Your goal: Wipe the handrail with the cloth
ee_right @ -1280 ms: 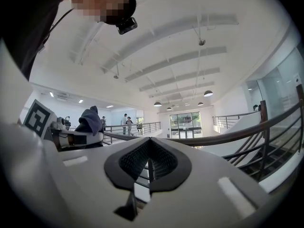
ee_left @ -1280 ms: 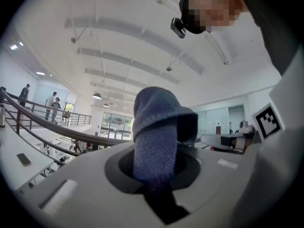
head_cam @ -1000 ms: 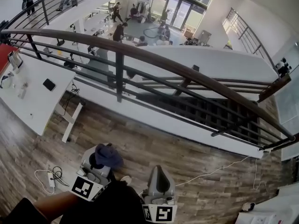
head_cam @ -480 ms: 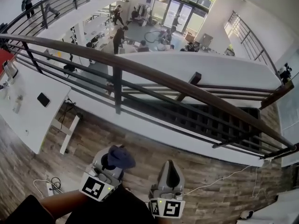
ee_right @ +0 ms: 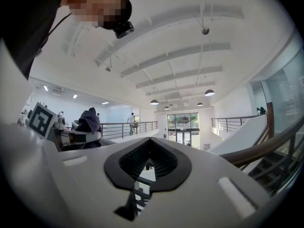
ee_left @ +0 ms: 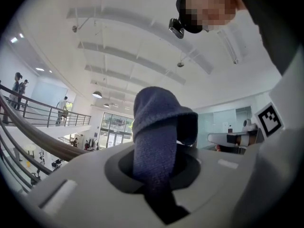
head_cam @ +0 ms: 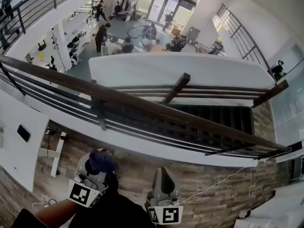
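The brown handrail [head_cam: 156, 110] runs from upper left to lower right across the head view, above dark horizontal bars. Both grippers sit low in that view, on the near side of the rail and apart from it. My left gripper [head_cam: 96, 169] is shut on a dark blue cloth [head_cam: 101, 159]. In the left gripper view the cloth [ee_left: 161, 122] bulges up out of the left gripper [ee_left: 156, 158], with the handrail [ee_left: 33, 133] off to the left. My right gripper [head_cam: 161, 172] is shut and holds nothing. In its own view the right gripper [ee_right: 150, 141] points past the handrail [ee_right: 266, 148].
A railing post [head_cam: 99, 112] stands ahead of the left gripper. A white desk [head_cam: 14, 146] is at the left over the wood floor, and a white cable [head_cam: 223, 177] trails at the right. Beyond the rail, far below, people [head_cam: 102, 32] move about a lobby.
The head view has swung, so the rail now sits lower and nearer in the picture. Both grippers stay low and shut, with the cloth still in the left one.
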